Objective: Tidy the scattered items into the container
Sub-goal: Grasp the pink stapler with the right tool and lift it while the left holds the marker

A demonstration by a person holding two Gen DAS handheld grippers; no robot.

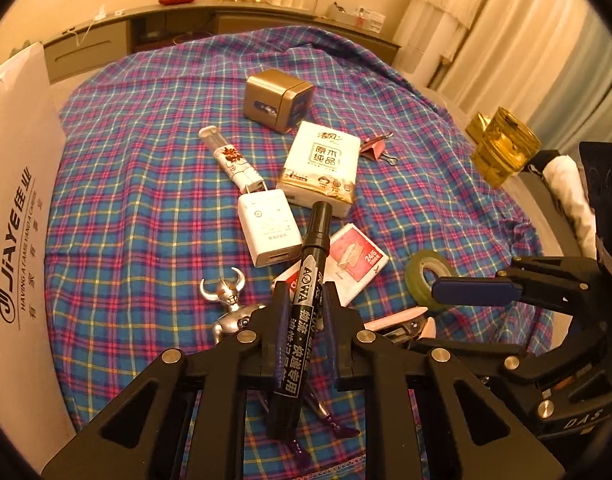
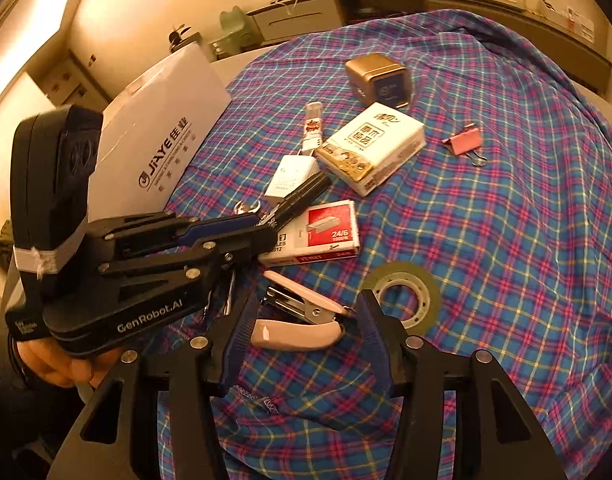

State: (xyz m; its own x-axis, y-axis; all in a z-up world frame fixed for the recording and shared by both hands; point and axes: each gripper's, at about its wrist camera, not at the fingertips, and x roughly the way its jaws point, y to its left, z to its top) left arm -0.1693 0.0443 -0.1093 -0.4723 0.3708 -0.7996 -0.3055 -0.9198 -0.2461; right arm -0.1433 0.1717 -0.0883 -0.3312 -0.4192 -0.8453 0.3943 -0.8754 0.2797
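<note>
My left gripper (image 1: 304,308) clenched on black marker (image 1: 312,280), lifted above checked cloth (image 1: 126,200). My right gripper (image 2: 302,316) spread wide, straddling pink stapler (image 2: 302,320), not yet closed. White box (image 1: 18,208) at cloth's left edge, probably container; inside hidden, so can't tell what's stowed. Judged early: staple box (image 2: 326,232), tape roll (image 2: 402,292), tissue pack (image 2: 374,148), binder clip (image 2: 464,142) all left out. Only left view shows horned silver figure (image 1: 230,300) clearly.
</note>
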